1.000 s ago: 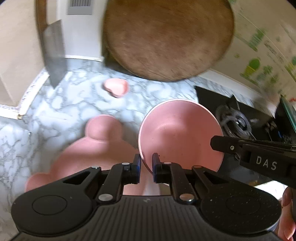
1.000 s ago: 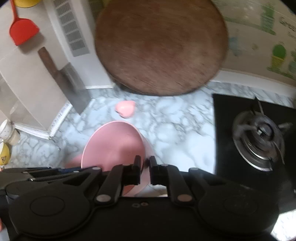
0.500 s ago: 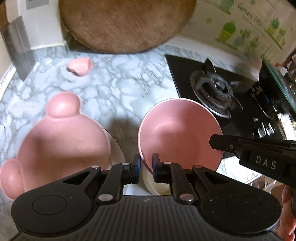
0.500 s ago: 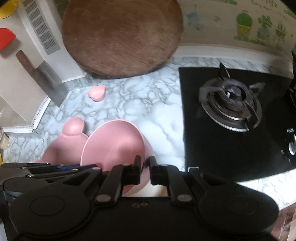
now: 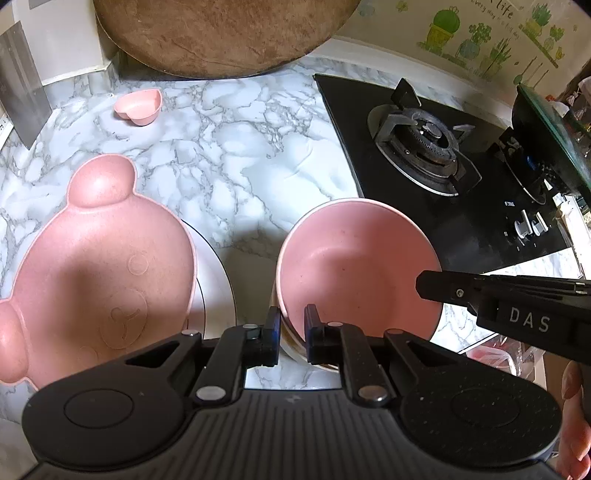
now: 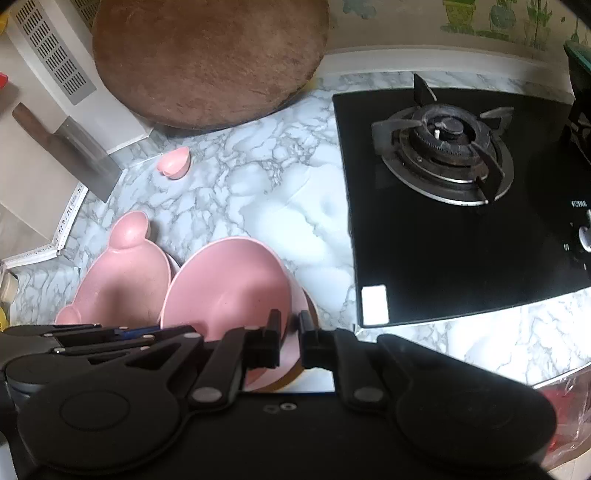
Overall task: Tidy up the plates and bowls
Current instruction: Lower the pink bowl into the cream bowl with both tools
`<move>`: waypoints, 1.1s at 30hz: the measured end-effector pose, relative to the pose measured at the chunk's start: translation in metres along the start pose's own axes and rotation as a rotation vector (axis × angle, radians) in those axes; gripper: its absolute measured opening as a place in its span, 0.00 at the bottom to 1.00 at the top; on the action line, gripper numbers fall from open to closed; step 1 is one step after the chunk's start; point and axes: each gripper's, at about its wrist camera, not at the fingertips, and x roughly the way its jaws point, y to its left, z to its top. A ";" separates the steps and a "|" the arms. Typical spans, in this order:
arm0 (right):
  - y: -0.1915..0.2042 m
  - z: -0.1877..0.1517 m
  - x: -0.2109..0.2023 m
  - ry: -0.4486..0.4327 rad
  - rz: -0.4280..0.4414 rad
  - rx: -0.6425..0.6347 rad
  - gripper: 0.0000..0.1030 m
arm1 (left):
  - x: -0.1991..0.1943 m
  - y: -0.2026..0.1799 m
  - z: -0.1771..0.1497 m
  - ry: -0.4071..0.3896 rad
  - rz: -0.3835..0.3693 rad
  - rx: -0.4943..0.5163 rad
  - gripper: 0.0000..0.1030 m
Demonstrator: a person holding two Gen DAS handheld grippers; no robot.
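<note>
Left wrist view: the left gripper (image 5: 290,328) is clamped on the near rim of the round pink bowl (image 5: 354,266), one finger outside the wall, the other inside. The right gripper (image 5: 428,286) reaches in from the right and pinches the same bowl at its right rim. Under the bowl's near edge a cream-coloured dish (image 5: 291,349) shows; whether the bowl rests in it or hangs just above it I cannot tell. To the left, just beside the bowl, a pink bear-shaped plate (image 5: 99,266) lies on a white plate (image 5: 218,284) on the marble counter (image 5: 236,158). Far left on the counter sits a small heart-shaped pink dish (image 5: 138,107), well apart from the rest. A round wooden board (image 5: 221,33) leans at the far wall, a cleaver (image 5: 22,96) hangs at far left, and the black gas hob (image 5: 436,155) lies to the right.

From the right wrist view, the right gripper (image 6: 290,338) has its fingers closed on the bowl's (image 6: 225,291) rim, and the left gripper (image 6: 110,332) comes in from the left.
</note>
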 end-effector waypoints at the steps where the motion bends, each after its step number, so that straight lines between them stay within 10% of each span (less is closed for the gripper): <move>1: -0.001 -0.001 0.001 0.003 0.000 0.004 0.10 | 0.000 -0.001 0.000 0.000 0.003 0.004 0.11; 33: -0.008 -0.006 0.013 0.040 0.032 0.030 0.17 | 0.017 0.005 0.000 0.042 0.000 0.009 0.11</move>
